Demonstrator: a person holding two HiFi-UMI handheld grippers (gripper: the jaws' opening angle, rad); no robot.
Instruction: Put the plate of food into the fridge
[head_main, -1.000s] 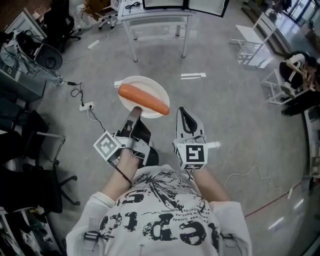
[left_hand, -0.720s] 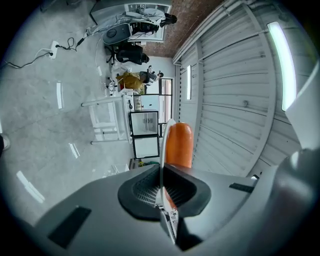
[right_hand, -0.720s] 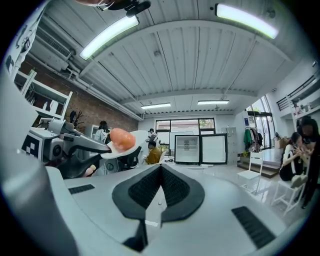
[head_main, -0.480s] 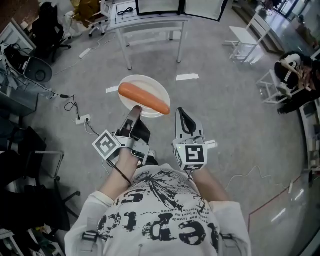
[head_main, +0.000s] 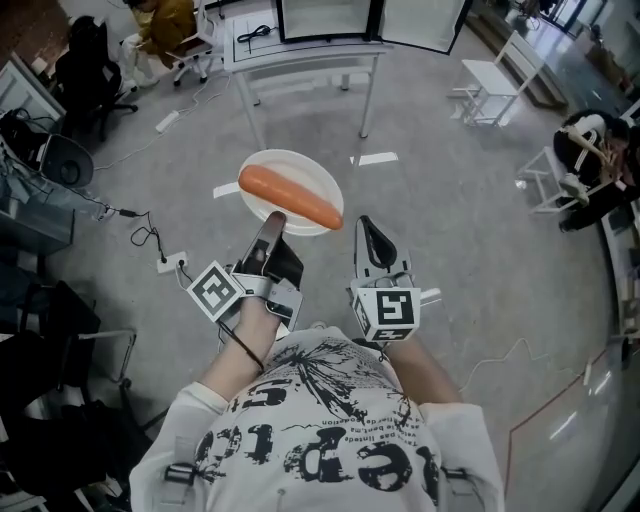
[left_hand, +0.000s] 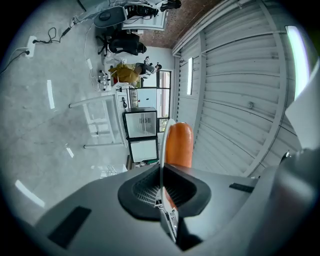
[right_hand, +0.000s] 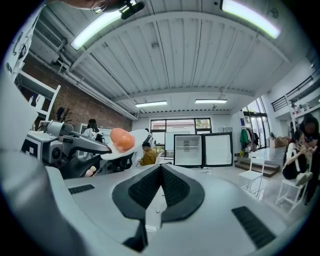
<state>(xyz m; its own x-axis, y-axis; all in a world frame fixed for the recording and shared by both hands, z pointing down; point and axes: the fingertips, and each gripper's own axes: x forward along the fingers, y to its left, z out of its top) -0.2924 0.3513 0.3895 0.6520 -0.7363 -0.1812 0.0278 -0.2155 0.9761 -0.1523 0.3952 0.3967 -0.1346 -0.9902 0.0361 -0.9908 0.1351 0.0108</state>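
Observation:
A white plate (head_main: 305, 171) with a long orange sausage (head_main: 290, 198) on it is held out level over the floor. My left gripper (head_main: 272, 218) is shut on the plate's near rim. In the left gripper view the plate (left_hand: 162, 145) shows edge-on between the jaws, with the sausage (left_hand: 179, 144) beyond. My right gripper (head_main: 366, 222) travels beside it, shut and empty. The right gripper view shows the plate (right_hand: 134, 141) and sausage (right_hand: 122, 139) to the left, and straight ahead a small fridge (right_hand: 189, 149) whose door (right_hand: 218, 149) stands open.
A white table (head_main: 300, 52) stands ahead, with the fridge (head_main: 322, 15) behind it. White chairs (head_main: 492, 78) and a seated person (head_main: 596, 150) are at the right. At the left are office chairs (head_main: 88, 65), cables and a power strip (head_main: 172, 264) on the grey floor.
The floor, table and fridge have slid nearer in the head view as I walk forward. Both grippers and the plate keep the same pose relative to me.

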